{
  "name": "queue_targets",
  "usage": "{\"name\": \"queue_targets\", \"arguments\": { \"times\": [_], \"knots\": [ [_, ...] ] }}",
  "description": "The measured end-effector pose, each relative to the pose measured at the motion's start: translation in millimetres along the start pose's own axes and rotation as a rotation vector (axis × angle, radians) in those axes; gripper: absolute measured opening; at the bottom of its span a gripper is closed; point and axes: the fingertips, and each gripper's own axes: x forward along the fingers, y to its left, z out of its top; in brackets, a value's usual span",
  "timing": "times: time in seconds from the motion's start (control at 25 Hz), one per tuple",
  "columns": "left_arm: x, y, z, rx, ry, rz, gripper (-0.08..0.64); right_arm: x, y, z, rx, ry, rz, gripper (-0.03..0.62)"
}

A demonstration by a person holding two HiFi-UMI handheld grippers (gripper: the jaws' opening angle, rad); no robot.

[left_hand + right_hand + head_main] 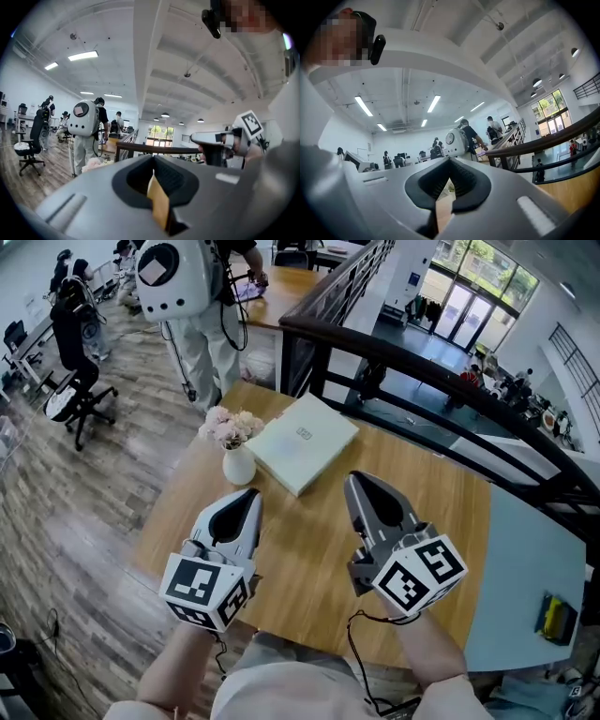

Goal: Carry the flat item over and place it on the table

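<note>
A flat white box (302, 442) lies on the wooden table (309, 559), at its far side. Both grippers hover over the table's near half and point toward the box without touching it. My left gripper (250, 494) is shut with nothing in it, its tips just short of the vase. My right gripper (355, 480) is shut and empty too, with its tips close to the box's near right corner. In the left gripper view the jaws (153, 174) meet over a thin strip of table. The right gripper view shows its jaws (449, 177) closed the same way.
A white vase of pink flowers (234, 442) stands right beside the box's left corner. A dark railing (422, 362) runs behind the table. A person with a white backpack (178, 277) stands beyond it. A pale blue table (525, 559) with a yellow object (555, 617) adjoins on the right.
</note>
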Motion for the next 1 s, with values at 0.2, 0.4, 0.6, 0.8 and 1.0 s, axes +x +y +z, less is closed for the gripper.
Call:
{"name": "queue_targets", "arguments": {
  "times": [0.2, 0.4, 0.6, 0.8, 1.0],
  "knots": [
    [-22.6, -15.0, 10.9, 0.015, -0.013, -0.044, 0.002, -21.7, 27.2, 13.0, -0.033, -0.013, 0.030, 0.002],
    [-43.6, -31.5, 16.1, 0.036, -0.024, -0.067, 0.002, -43.2, 48.1, 13.4, -0.039, -0.006, 0.062, 0.002],
    [-58.0, -41.9, 10.4, 0.027, -0.016, -0.082, 0.002, -56.4, 68.5, 4.2, 0.005, 0.013, 0.101, 0.002],
    [-65.2, -43.0, 1.7, -0.005, 0.005, -0.080, 0.002, -57.3, 79.1, -11.2, -0.012, 0.056, 0.113, 0.002],
    [-75.6, -47.2, -12.4, -0.018, 0.037, -0.078, 0.002, -56.8, 85.1, -21.0, 0.028, 0.068, 0.129, 0.002]
  ]
}}
